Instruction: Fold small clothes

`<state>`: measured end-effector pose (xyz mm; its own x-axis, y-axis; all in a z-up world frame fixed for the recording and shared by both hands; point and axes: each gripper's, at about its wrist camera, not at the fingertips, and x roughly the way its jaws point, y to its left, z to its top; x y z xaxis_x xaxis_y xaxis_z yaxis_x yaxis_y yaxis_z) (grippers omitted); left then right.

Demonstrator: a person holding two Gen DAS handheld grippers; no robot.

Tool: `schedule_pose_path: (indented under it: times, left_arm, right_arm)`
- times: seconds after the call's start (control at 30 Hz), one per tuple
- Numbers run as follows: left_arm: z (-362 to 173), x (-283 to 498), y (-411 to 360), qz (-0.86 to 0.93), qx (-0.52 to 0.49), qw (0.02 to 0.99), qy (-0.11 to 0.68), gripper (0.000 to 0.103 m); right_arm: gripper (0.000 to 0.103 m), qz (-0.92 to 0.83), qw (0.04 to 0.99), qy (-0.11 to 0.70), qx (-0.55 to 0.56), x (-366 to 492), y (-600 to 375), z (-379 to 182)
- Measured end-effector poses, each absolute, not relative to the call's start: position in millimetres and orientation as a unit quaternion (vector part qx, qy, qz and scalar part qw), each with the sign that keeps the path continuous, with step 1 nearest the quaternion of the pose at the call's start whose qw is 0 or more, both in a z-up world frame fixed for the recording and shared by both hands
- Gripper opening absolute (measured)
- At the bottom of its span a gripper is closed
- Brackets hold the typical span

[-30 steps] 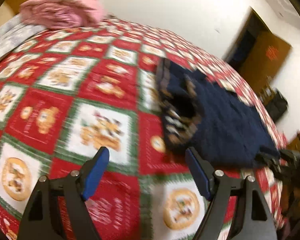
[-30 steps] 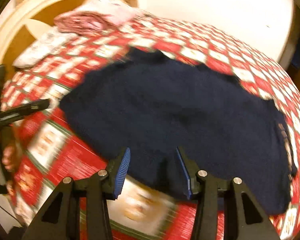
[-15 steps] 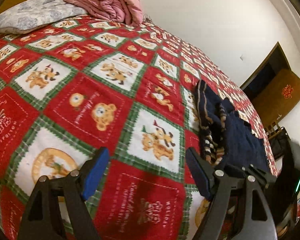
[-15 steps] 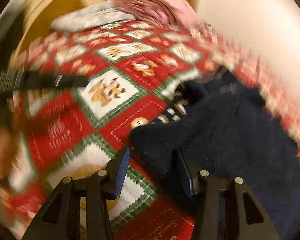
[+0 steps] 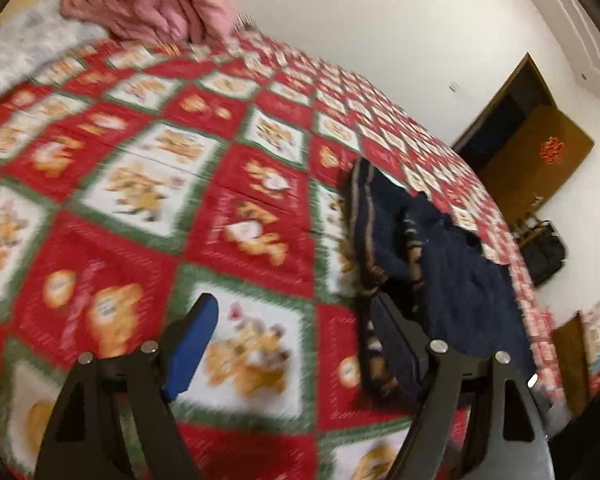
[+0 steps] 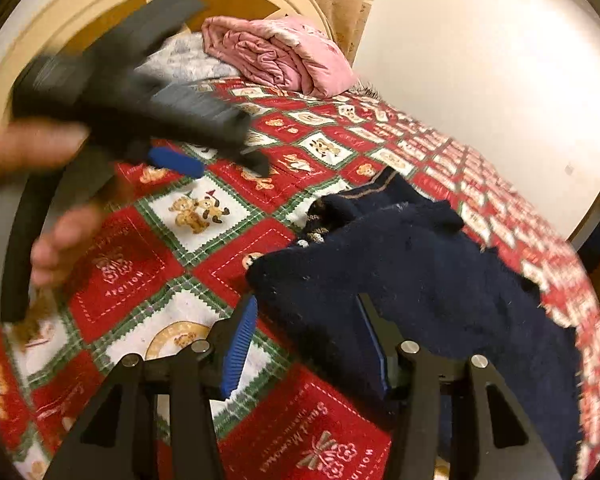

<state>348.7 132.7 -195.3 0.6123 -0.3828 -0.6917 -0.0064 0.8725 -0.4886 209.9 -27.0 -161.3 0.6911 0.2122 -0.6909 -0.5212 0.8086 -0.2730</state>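
I find the dark navy knitted garment with a tan-and-white patterned band [image 6: 420,280] lying crumpled on the red, white and green checked bedspread printed with bears [image 6: 204,216], toward the right half of the bed as my right wrist camera sees it. Its near edge lies between the blue-padded fingers of my right gripper [image 6: 308,344]. The jaws of that gripper are opening, and the pads [image 6: 240,344] stand clear of the cloth on both sides, so I record no grip there.

My left gripper [image 5: 296,340] hangs over bare bedspread [image 5: 140,184] with its jaws wide apart and nothing between them. In its view, which is blurred, the navy garment [image 5: 460,280] lies just beyond and to the right of the right-hand finger; I cannot tell whether that finger touches the patterned edge.

From the right wrist camera I also see the left gripper [image 6: 204,160] from the side, blurred, carried by a hand [image 6: 40,184] at the left margin, above the bedspread and apart from the garment.

At the head of the bed a folded pink quilted blanket [image 6: 284,56] rests on a pale grey patterned pillow [image 6: 180,60], against a cream arched headboard [image 6: 60,12]. Both are well apart from the garment
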Motion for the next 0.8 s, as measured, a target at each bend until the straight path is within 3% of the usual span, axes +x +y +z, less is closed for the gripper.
schedule_pose_path:
  times: [0.33,0.37,0.4,0.5,0.8]
  left_arm:
    - [-194.9,398.5,123.8,-0.142,-0.245,0.839,0.465,0.081]
    - [-196.2,402.2,121.0,-0.148,-0.246,0.835,0.469,0.082]
    - [-196.6,405.5,118.6,-0.154,-0.245,0.832,0.473,0.081]
    - [-199.4,419.5,102.1,-0.181,-0.237,0.822,0.485,0.081]
    - [-208.5,458.2,51.3,-0.264,-0.226,0.778,0.523,0.082]
  right_arm:
    - [0.053,0.146,0.880,0.319,-0.319,226.3,9.8,-193.4]
    - [0.037,0.150,0.879,0.323,-0.317,227.8,9.9,-194.4]
    - [0.029,0.155,0.873,0.332,-0.320,230.0,11.4,-198.3]
    - [0.025,0.155,0.875,0.328,-0.320,228.9,10.3,-200.3]
    - [0.024,0.151,0.879,0.317,-0.322,228.2,9.4,-205.4]
